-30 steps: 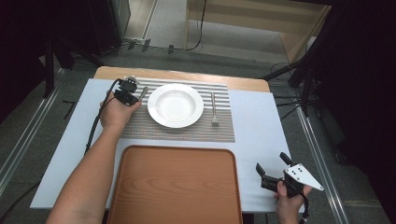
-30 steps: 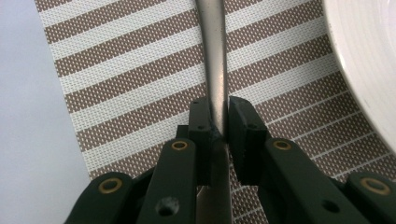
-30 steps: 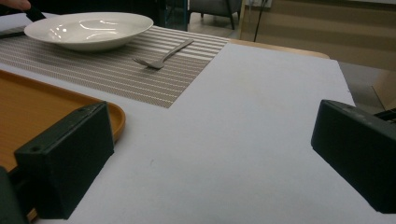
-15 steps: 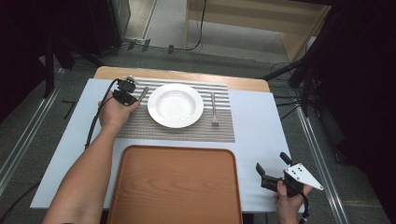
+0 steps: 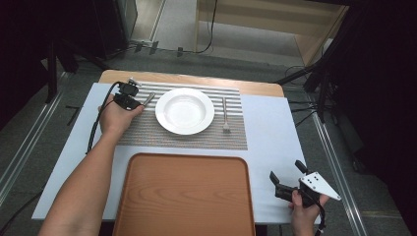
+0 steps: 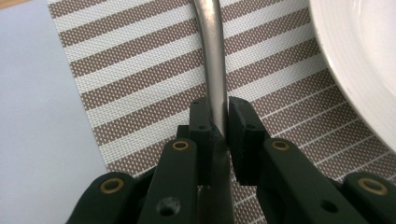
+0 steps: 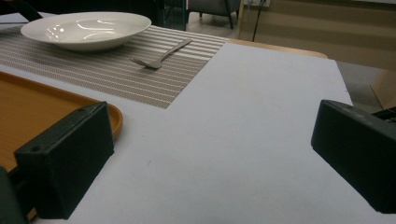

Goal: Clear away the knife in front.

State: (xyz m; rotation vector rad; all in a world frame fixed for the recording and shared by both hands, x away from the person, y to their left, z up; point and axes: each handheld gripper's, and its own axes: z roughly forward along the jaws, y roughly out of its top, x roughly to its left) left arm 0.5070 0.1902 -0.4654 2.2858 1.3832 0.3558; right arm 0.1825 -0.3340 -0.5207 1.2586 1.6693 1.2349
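While one white plate (image 5: 185,111), one fork (image 5: 225,115) and one metal utensil handle (image 6: 214,60) lie on the single striped placemat (image 5: 192,136), one wooden tray (image 5: 184,196) sits nearer the person. Left gripper (image 6: 215,122): jaws narrowed onto the handle, pads pressing it from both sides, just left of the plate. Right gripper (image 5: 289,177): jaws spread wide, holding nothing, above the bare table surface (image 7: 252,116) beside the tray's right edge.
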